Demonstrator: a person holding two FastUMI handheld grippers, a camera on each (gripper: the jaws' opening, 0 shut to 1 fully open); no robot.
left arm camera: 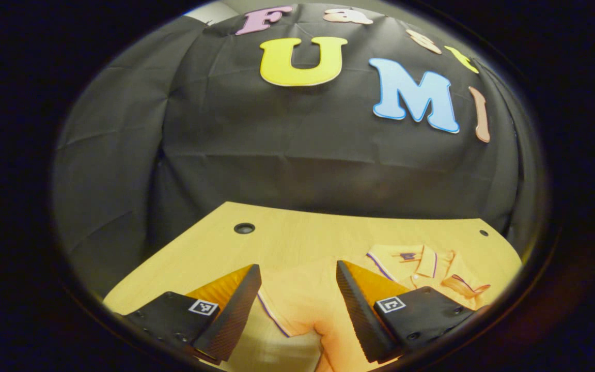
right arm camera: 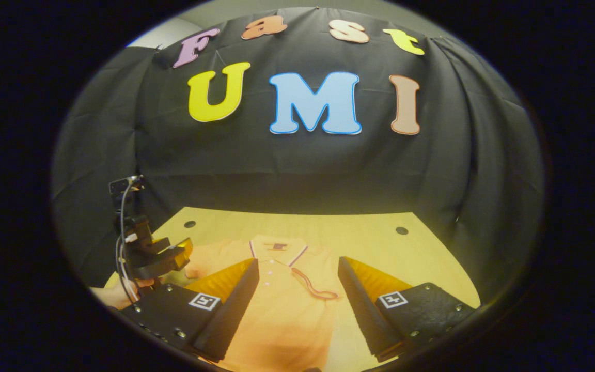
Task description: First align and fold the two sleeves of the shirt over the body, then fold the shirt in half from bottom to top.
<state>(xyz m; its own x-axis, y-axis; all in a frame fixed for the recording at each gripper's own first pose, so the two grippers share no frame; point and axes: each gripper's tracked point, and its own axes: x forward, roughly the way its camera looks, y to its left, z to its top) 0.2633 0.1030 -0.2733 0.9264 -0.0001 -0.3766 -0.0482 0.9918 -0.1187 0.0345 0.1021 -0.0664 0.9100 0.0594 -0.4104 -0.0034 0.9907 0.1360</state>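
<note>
An orange polo shirt (right arm camera: 282, 305) with dark-trimmed collar (right arm camera: 277, 247) lies flat on the wooden table (right arm camera: 359, 232), collar toward the wall. One sleeve, marked by its curved cuff trim (right arm camera: 315, 287), lies folded over the chest. The other sleeve (left arm camera: 297, 305) is spread out sideways. My left gripper (left arm camera: 297, 268) hovers open over this spread sleeve, nothing between its fingers. In the right gripper view the left gripper (right arm camera: 166, 258) sits at the shirt's left edge, held by a hand (right arm camera: 114, 295). My right gripper (right arm camera: 297, 263) stands open above the shirt's body, holding nothing.
The table has small round holes near its far corners (right arm camera: 402, 230) (left arm camera: 244, 228). Black cloth walls close in behind and beside the table. Bare wood shows to the right of the shirt (right arm camera: 421, 258) and to the left of the sleeve (left arm camera: 184, 263).
</note>
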